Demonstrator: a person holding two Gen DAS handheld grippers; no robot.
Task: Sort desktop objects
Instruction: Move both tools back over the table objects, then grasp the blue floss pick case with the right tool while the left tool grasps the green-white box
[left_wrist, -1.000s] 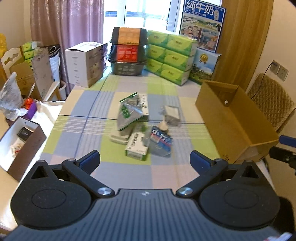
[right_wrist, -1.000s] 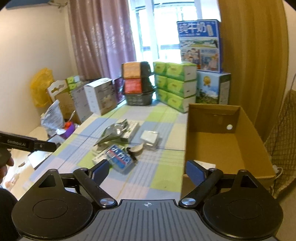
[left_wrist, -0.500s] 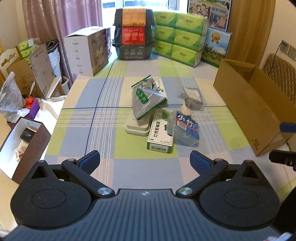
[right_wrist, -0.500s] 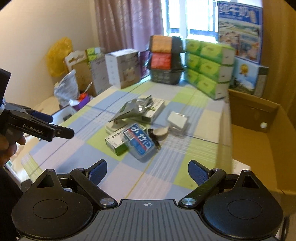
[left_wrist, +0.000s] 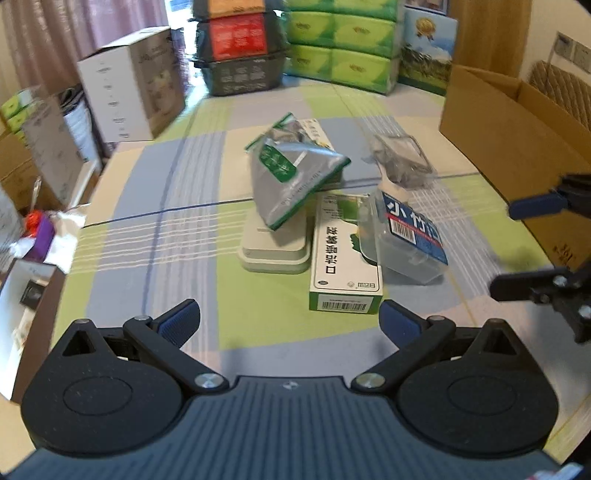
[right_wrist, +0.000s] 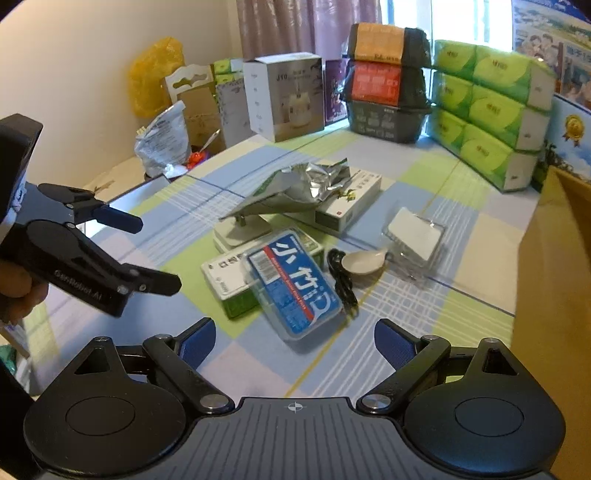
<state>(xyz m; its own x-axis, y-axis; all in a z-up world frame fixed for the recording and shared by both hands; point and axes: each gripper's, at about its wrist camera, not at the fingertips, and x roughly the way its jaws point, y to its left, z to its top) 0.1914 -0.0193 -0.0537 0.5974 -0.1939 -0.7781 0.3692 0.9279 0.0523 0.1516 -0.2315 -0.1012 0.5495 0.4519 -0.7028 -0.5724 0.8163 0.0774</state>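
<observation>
Bare checked surface is lying open in front of and to the left of the central pile. The silver pouch is leaning over the white tray, blocking it from above. The cardboard box is walling off the right side; stacked green packs are closing the far edge.

Surface: checked cloth, blue, green, cream.
Middle: white case, green-white carton, spoon, black cable.
Right edge: cardboard box.
</observation>
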